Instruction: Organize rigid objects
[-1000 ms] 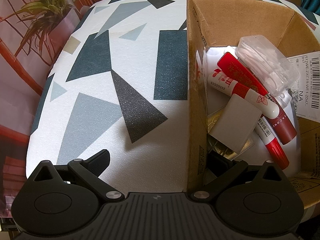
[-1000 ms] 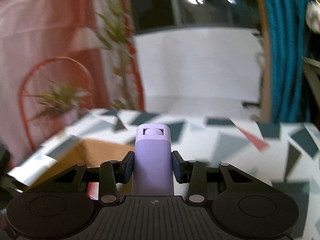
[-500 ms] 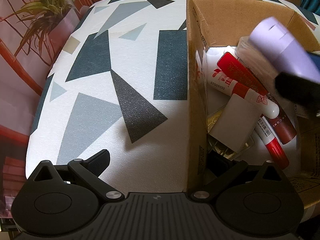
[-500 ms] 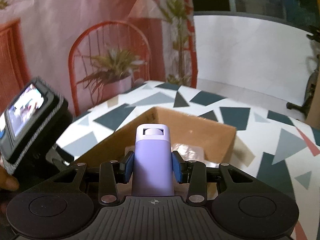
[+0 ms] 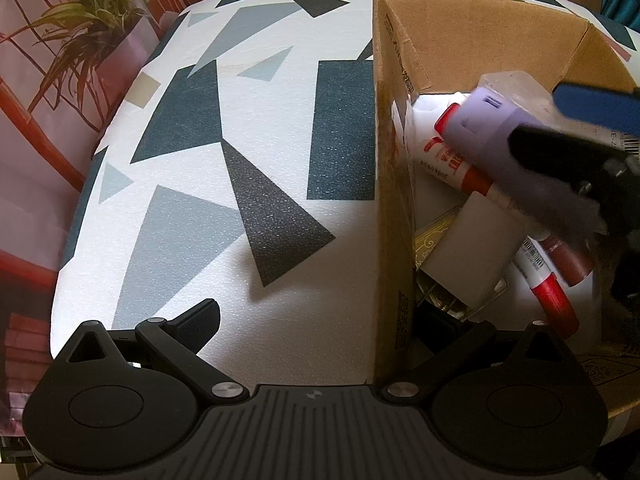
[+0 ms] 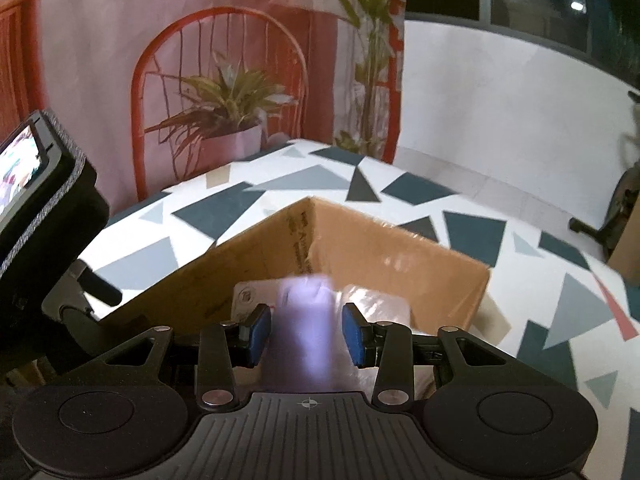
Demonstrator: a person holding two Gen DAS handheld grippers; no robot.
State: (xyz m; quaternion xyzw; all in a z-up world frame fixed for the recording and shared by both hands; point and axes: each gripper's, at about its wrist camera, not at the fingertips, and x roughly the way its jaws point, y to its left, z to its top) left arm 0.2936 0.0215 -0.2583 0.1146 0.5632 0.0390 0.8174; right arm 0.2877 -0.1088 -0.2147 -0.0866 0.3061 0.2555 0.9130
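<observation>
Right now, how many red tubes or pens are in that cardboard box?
3: a white-and-red tube at the left, a dark red tube under the lilac bottle, a red-capped pen nearest the camera. More may be hidden underneath.

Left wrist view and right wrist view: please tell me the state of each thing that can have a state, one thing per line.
cardboard box: top open, standing upright, partly filled.
purple bottle: held above the open box, blurred.
right gripper: shut on the purple bottle.
left gripper: open, one finger on each side of the box wall, holding nothing.
red and white tube: lying inside the box.
</observation>
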